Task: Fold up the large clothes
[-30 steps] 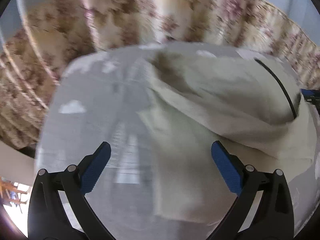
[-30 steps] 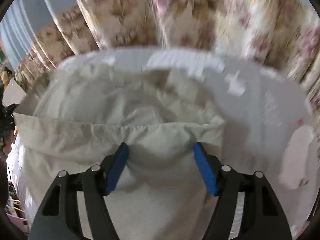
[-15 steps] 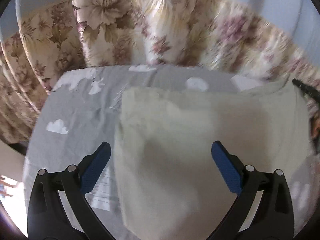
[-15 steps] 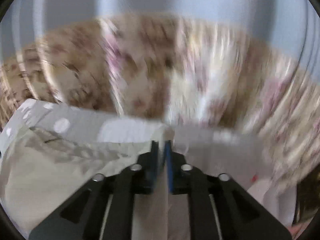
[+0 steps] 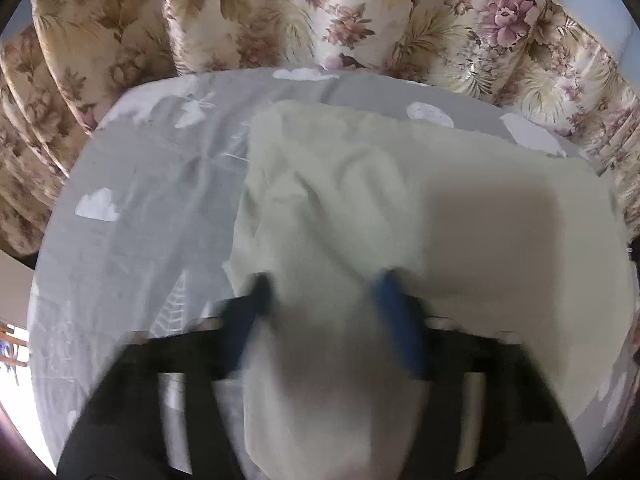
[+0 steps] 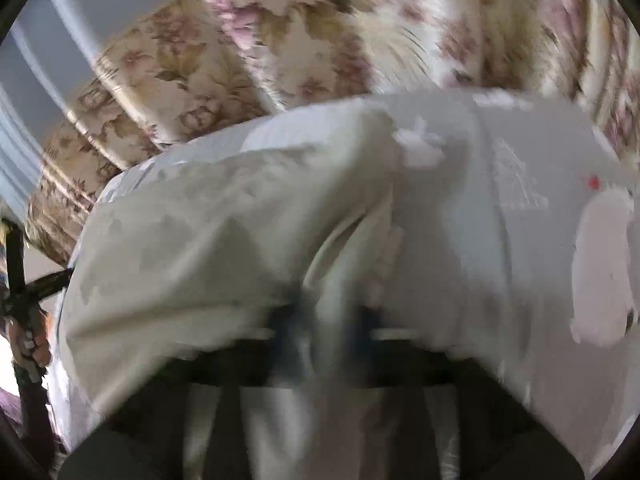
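A large cream garment (image 5: 440, 208) lies spread on a grey sheet (image 5: 152, 208) with white cloud prints. My left gripper (image 5: 324, 308) is blurred over the garment's near left part; its blue fingers stand partly apart with cloth between them. In the right wrist view the same garment (image 6: 208, 240) is bunched and lifted. My right gripper (image 6: 328, 320) is blurred, its blue fingers close together around a fold of the cloth.
A floral curtain (image 5: 360, 20) hangs behind the table's far edge and shows in the right wrist view (image 6: 320, 40). The person's hand holds the other gripper at the left edge (image 6: 28, 320). A white print with a red dot (image 6: 600, 264) marks the sheet at right.
My left gripper's fingers have narrowed from wide open onto the garment. My right gripper, shut on the cloth's edge, has dropped and tilted down toward the table, and now looks slightly parted.
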A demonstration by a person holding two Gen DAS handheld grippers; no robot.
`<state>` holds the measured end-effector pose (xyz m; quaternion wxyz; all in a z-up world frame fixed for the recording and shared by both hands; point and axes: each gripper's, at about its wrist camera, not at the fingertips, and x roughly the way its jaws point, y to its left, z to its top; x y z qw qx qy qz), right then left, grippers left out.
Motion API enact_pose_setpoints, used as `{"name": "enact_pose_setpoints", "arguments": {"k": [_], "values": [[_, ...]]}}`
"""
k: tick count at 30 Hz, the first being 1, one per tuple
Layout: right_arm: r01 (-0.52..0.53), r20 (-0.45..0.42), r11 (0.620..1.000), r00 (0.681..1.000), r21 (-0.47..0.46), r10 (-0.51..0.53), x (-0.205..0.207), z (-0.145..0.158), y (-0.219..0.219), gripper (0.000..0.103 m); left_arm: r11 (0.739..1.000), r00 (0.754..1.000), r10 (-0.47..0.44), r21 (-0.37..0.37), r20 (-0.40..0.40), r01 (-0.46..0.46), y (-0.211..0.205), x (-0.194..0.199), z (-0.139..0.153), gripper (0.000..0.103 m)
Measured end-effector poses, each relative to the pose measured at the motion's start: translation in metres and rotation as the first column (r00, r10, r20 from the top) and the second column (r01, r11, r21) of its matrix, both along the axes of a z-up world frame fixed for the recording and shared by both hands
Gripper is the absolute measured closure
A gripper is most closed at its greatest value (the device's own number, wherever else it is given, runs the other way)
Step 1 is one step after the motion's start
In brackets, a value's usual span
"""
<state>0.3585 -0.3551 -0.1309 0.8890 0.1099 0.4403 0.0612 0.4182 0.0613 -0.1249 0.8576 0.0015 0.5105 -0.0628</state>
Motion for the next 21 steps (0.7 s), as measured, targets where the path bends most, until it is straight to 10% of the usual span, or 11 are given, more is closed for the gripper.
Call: {"name": "enact_pose_setpoints", "arguments": {"k": [3, 5, 10, 14, 21], "values": [[-0.026, 0.162, 0.967, 0.984, -0.255, 0.069, -0.008, 0.035, 0.044, 0.100, 0.988, 0.996, 0.048, 0.144, 0.073, -0.058, -0.009, -0.007, 0.001, 0.095], [0.032, 0.259, 0.876, 0.960, -0.481, 0.107, -0.016, 0.057, 0.068, 0.100, 0.988, 0.992, 0.083, 0.119, 0.089, -0.094, -0.001, -0.013, 0.000, 0.097], [0.013, 0.039, 0.878, 0.999, -0.479, 0.006, 0.014, 0.007, 0.035, 0.095, 0.989, 0.995, 0.068, 0.128, 0.076, -0.077, -0.002, -0.015, -0.004, 0.094], [0.047, -0.004, 0.898, 0.999, -0.437, -0.054, -0.006, 0.000, 0.017, 0.070, 0.977, 0.997, 0.038, 0.207, 0.071, -0.052, -0.004, -0.017, 0.009, 0.061], [0.032, 0.205, 0.979, 0.979, -0.202, 0.010, -0.041, 0.088, 0.035, 0.024, 0.992, 0.987, -0.043, 0.124, 0.155, 0.023, -0.029, -0.038, 0.069, 0.016]]}}
